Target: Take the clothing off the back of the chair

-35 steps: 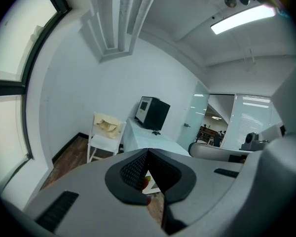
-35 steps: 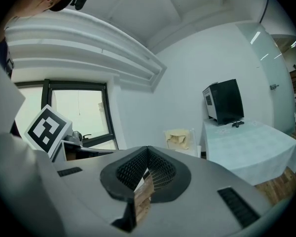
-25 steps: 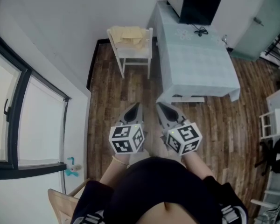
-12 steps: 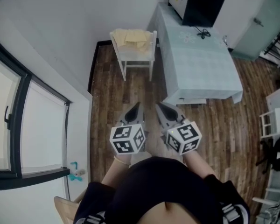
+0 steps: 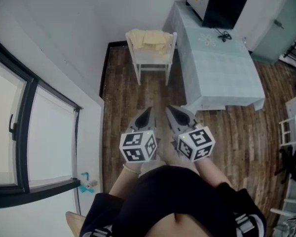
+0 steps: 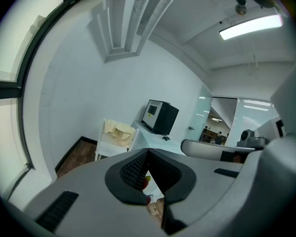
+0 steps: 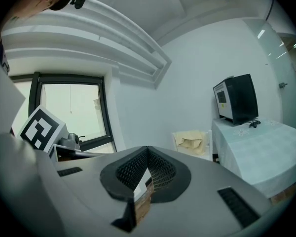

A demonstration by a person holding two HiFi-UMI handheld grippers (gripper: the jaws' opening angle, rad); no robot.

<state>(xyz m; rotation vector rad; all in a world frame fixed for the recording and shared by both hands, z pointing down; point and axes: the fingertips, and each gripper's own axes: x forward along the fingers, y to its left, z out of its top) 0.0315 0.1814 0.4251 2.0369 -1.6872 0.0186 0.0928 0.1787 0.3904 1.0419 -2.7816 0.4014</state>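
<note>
you've walked a little nearer the chair [image 5: 153, 59] over the last second, yet the pale yellow clothing [image 5: 148, 37] draped on its back is well ahead of your left gripper [image 5: 146, 113] and right gripper [image 5: 171, 113], both closed and empty, so the reach is still to come

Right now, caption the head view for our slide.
Left gripper and right gripper, shut, face a chair draped with yellow clothing.

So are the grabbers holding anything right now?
No, nothing is held. The left gripper and right gripper are both shut and empty. The cloth hangs on the chair, well away from them.
</note>
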